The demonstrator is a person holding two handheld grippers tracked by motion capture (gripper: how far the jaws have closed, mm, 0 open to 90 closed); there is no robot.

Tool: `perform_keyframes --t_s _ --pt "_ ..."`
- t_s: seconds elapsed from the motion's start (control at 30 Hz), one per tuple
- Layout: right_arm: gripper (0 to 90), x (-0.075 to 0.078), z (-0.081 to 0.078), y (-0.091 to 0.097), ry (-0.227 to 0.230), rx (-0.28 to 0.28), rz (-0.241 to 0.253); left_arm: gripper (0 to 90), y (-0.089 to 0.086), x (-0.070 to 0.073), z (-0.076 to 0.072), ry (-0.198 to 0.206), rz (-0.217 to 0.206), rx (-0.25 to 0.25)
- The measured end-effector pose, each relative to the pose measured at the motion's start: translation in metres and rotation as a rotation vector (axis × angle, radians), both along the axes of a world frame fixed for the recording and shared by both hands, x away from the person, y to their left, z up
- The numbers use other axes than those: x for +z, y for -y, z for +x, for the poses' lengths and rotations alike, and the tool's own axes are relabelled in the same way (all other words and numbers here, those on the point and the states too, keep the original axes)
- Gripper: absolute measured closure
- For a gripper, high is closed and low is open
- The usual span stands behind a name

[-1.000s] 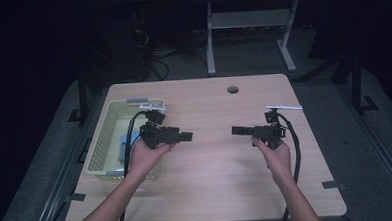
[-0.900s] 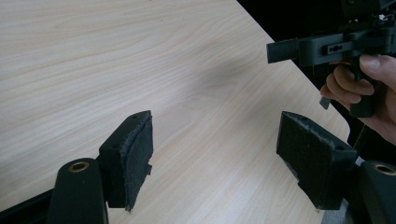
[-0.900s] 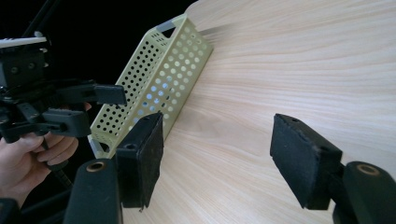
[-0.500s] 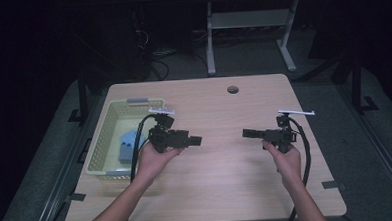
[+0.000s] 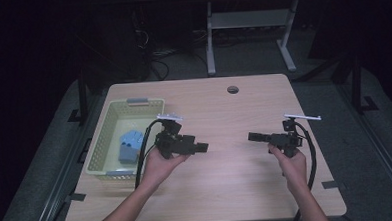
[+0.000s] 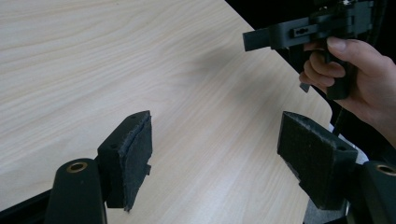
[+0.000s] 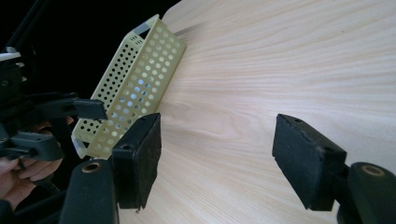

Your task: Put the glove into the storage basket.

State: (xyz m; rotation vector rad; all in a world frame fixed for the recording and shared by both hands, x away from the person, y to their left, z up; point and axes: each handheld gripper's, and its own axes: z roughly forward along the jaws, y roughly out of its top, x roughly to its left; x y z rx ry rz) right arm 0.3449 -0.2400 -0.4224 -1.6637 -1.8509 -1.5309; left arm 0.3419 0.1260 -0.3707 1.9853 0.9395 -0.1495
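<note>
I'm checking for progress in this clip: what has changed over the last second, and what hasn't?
Both hands drew back toward the person: left gripper and right gripper, both open and empty. Nothing was gripped or released. The basket and the blue thing inside it stayed put.

no readable text, labels or signs
</note>
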Motion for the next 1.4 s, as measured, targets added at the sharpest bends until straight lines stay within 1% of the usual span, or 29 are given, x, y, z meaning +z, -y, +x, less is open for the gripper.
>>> perform_keyframes --t_s 0.1,0.3,0.37,0.4,0.5,0.53,0.6,0.8,0.9,1.03,1.1,1.23,1.33,1.4 --pt "32.2 -0.003 -0.003 0.004 0.001 -0.005 -0.002 26.3 0.003 -0.002 -0.005 0.013 0.006 -0.008" --pt "31.9 -0.007 -0.009 0.015 -0.008 -0.023 -0.003 26.3 0.009 -0.012 -0.011 0.012 0.011 -0.026" --pt "31.8 -0.009 -0.01 0.019 -0.01 -0.03 -0.003 26.2 0.012 -0.017 -0.013 0.009 0.023 -0.039" --pt "31.8 -0.009 -0.011 0.021 -0.011 -0.031 -0.004 26.2 0.013 -0.019 -0.014 0.011 0.019 -0.037" --pt "31.4 -0.012 -0.013 0.025 -0.017 -0.042 0.0 26.2 0.017 -0.024 -0.017 0.01 0.021 -0.049" --pt "31.3 -0.013 -0.014 0.026 -0.014 -0.045 -0.008 26.2 0.018 -0.025 -0.018 0.012 0.021 -0.053" --pt "31.3 -0.013 -0.016 0.029 -0.016 -0.05 0.001 26.2 0.02 -0.027 -0.02 0.015 0.028 -0.062" --pt "31.2 -0.02 -0.021 0.035 -0.025 -0.053 -0.016 26.1 0.024 -0.034 -0.027 0.021 0.028 -0.07" --pt "31.1 -0.023 -0.025 0.039 -0.025 -0.057 -0.012 26.1 0.024 -0.038 -0.029 0.004 0.01 -0.076" --pt "31.0 -0.026 -0.031 0.044 -0.029 -0.063 -0.015 26.2 0.026 -0.044 -0.033 -0.004 0.005 -0.085" --pt "30.8 -0.028 -0.033 0.047 -0.027 -0.064 -0.017 26.1 0.027 -0.046 -0.035 -0.005 0.002 -0.086" --pt "30.8 -0.031 -0.04 0.05 -0.025 -0.062 -0.021 26.2 0.027 -0.05 -0.039 -0.006 -0.019 -0.085" --pt "30.5 -0.033 -0.044 0.051 -0.027 -0.058 -0.025 26.2 0.027 -0.054 -0.043 0.006 -0.019 -0.085" --pt "30.3 -0.034 -0.047 0.052 -0.021 -0.054 -0.03 26.1 0.029 -0.056 -0.047 0.009 -0.016 -0.089"
